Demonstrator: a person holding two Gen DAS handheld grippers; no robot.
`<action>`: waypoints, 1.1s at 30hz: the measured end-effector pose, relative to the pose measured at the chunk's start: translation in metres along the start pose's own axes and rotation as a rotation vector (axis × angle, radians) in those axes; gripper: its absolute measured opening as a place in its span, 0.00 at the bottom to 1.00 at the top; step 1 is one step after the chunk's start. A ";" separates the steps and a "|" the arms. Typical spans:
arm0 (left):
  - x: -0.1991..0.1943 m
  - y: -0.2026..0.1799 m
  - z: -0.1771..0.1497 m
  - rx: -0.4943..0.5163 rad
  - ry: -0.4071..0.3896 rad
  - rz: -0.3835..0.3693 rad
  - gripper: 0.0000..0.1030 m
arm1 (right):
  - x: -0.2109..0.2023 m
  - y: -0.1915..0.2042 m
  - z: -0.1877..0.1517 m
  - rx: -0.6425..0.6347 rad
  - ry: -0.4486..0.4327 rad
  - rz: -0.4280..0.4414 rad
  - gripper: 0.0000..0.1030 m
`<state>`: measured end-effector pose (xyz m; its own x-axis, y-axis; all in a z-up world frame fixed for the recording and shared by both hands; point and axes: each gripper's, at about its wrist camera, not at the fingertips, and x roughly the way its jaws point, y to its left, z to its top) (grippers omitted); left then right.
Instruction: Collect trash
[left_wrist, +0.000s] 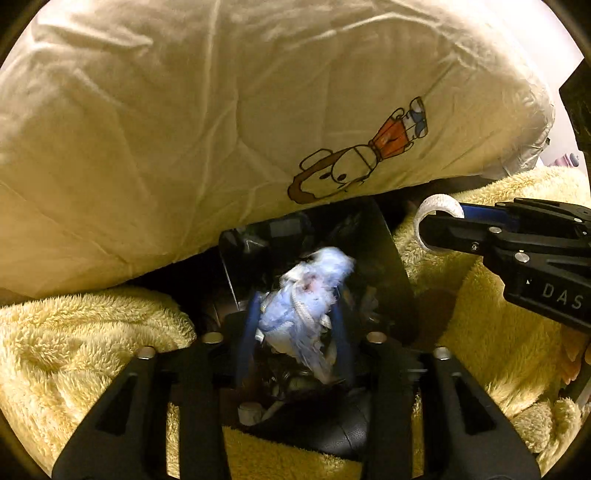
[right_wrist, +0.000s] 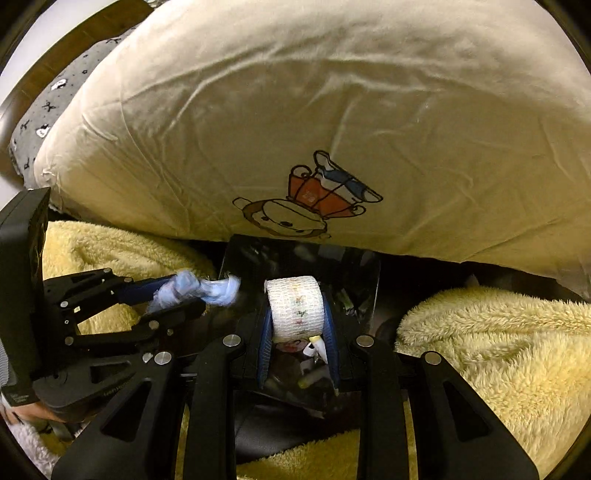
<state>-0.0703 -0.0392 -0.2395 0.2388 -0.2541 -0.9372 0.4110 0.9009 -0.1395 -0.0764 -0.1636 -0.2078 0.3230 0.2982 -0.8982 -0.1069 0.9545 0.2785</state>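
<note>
Your crumpled blue tissue (left_wrist: 306, 306) sits loosely between the left gripper's (left_wrist: 295, 332) parted jaws above the black trash bag (left_wrist: 391, 266), while your right gripper (right_wrist: 297, 332) clamps the bandage roll (right_wrist: 295, 308); free both squarely over the opening, clear of the pillow (left_wrist: 184, 129) beyond.

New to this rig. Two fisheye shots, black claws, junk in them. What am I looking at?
No robot here: a person carries a pair of handheld tongs in each hand, each with a camera looking along its fingers. One picture is from the left tool, the other from the right, so each also catches the other tool at its edge.

The left tongs have a crumpled pale blue wad between their blue fingers; it is blurred, so the grip is unclear. The right tongs are closed on a white patterned roll.

Both hang over a dark bin already holding scraps, set among a fluffy yellow blanket, beneath a cream pillow with a cartoon print.
</note>
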 end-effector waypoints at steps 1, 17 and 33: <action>0.001 -0.001 0.001 -0.002 0.002 0.001 0.43 | 0.001 0.001 0.000 0.002 0.001 0.000 0.26; -0.040 0.002 0.016 -0.005 -0.110 0.082 0.69 | -0.044 -0.020 0.013 0.040 -0.114 -0.026 0.77; -0.177 0.040 0.089 -0.086 -0.575 0.259 0.92 | -0.160 -0.019 0.077 -0.020 -0.577 -0.205 0.97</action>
<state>-0.0178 0.0106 -0.0512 0.7650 -0.1512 -0.6260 0.2102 0.9774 0.0207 -0.0534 -0.2286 -0.0434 0.7953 0.0696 -0.6023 -0.0051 0.9941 0.1081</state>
